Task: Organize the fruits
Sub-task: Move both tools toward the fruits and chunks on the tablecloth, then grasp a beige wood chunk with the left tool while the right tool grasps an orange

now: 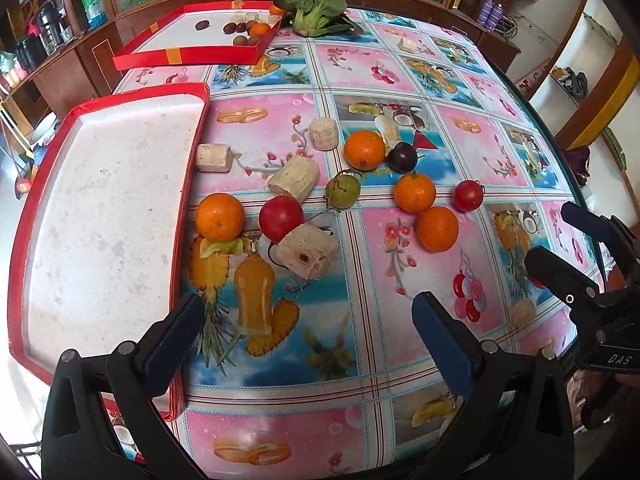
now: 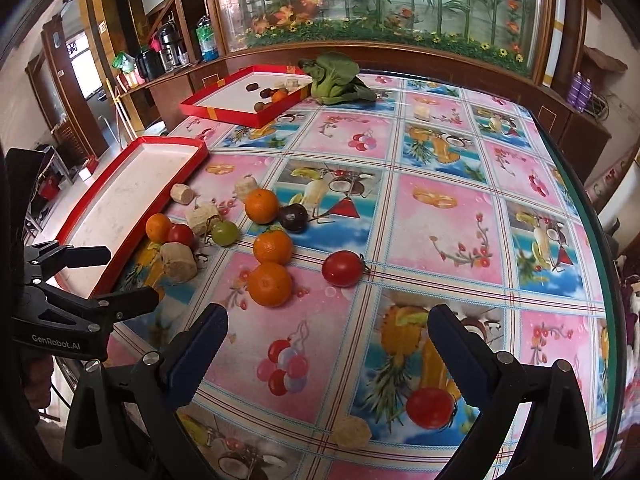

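Loose fruit lies mid-table: several oranges (image 1: 219, 216) (image 2: 270, 284), red tomatoes (image 1: 281, 218) (image 2: 342, 268), a green tomato (image 1: 342, 191) (image 2: 224, 233), a dark plum (image 1: 402, 156) (image 2: 293, 217) and several pale cut cylinders (image 1: 307, 251) (image 2: 178, 262). An empty red tray (image 1: 195, 148) (image 2: 136, 224) lies left of them. My left gripper (image 1: 308, 322) is open and empty, low over the table in front of the fruit. My right gripper (image 2: 327, 330) is open and empty, with a tomato (image 2: 430, 408) and a pale piece (image 2: 352, 432) below it.
A second red tray (image 1: 188, 58) (image 2: 224, 114) at the far left holds small fruits. A leafy green vegetable (image 1: 316, 10) (image 2: 336, 76) lies at the far edge. Each gripper shows in the other's view, the right (image 1: 580, 264) and the left (image 2: 104, 280). The table's glass edge (image 2: 600, 240) curves along the right.
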